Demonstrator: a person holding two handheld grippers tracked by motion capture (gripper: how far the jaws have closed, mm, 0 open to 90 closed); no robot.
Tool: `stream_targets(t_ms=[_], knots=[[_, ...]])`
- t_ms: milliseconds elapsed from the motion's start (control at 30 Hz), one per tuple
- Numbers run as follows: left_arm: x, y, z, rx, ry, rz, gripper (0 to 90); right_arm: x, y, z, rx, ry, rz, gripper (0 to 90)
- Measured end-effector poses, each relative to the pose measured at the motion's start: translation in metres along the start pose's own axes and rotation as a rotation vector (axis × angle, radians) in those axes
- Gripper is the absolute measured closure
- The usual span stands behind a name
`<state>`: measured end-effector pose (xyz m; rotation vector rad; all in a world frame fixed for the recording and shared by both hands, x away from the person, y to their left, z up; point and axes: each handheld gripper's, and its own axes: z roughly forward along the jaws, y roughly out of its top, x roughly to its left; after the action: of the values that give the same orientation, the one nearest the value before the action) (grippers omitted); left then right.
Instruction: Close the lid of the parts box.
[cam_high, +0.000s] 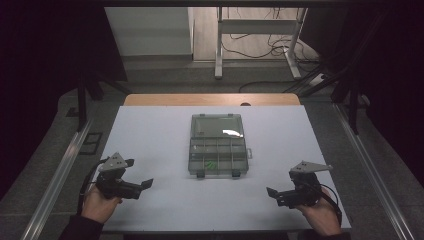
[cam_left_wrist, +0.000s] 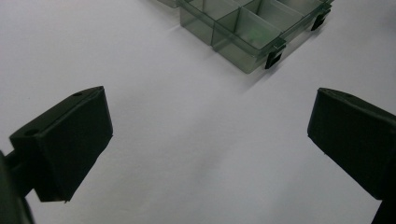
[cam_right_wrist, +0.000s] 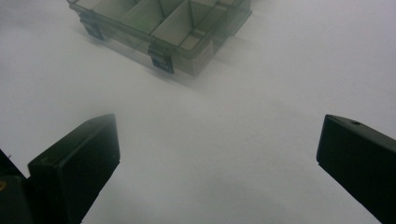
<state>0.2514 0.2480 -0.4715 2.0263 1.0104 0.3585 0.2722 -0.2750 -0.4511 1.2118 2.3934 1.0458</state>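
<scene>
A clear green compartment box (cam_high: 218, 145) lies open in the middle of the white table, its lid (cam_high: 217, 125) folded back on the far side. Something small and green (cam_high: 212, 163) sits in a near compartment. My left gripper (cam_high: 145, 184) rests low at the near left, open, jaws empty and pointed right toward the box. My right gripper (cam_high: 271, 192) rests at the near right, open and empty, pointed left. The left gripper view has the box's near corner with a black latch (cam_left_wrist: 274, 55) ahead of the gripper (cam_left_wrist: 205, 135). In the right gripper view, the box (cam_right_wrist: 173, 23) lies beyond the gripper (cam_right_wrist: 219, 154).
The white table surface (cam_high: 165, 200) ends at a wooden strip (cam_high: 210, 99) at the far side. Metal rails (cam_high: 60, 170) run along both sides. Beyond stand a table frame (cam_high: 260, 45) and floor cables (cam_high: 270, 50).
</scene>
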Motion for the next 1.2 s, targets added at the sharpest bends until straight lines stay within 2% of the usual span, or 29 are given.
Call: stream_targets(t_ms=[100,300,500,767,967,1200], knots=[[0.001,0.002,0.002,-0.006,-0.007,-0.008,0.5,0.001,0.003,0.001,-0.011,-0.001,-0.007,0.0],[0.0,0.009,0.007,-0.005,-0.025,0.002,0.5,0.001,0.009,0.003,-0.044,-0.016,-0.029,0.0],[-0.005,0.016,0.012,0.018,-0.041,0.007,0.5,0.002,0.016,0.007,-0.045,-0.017,-0.049,0.0],[-0.003,0.026,0.017,0.012,-0.061,0.003,0.4,0.002,0.028,0.01,-0.071,0.005,-0.031,0.0],[0.001,0.033,0.02,0.007,-0.074,-0.004,0.5,0.004,0.035,0.015,-0.066,0.019,-0.041,0.0],[0.002,0.042,0.025,0.007,-0.082,0.005,0.7,0.006,0.047,0.02,-0.057,0.043,-0.024,0.0]])
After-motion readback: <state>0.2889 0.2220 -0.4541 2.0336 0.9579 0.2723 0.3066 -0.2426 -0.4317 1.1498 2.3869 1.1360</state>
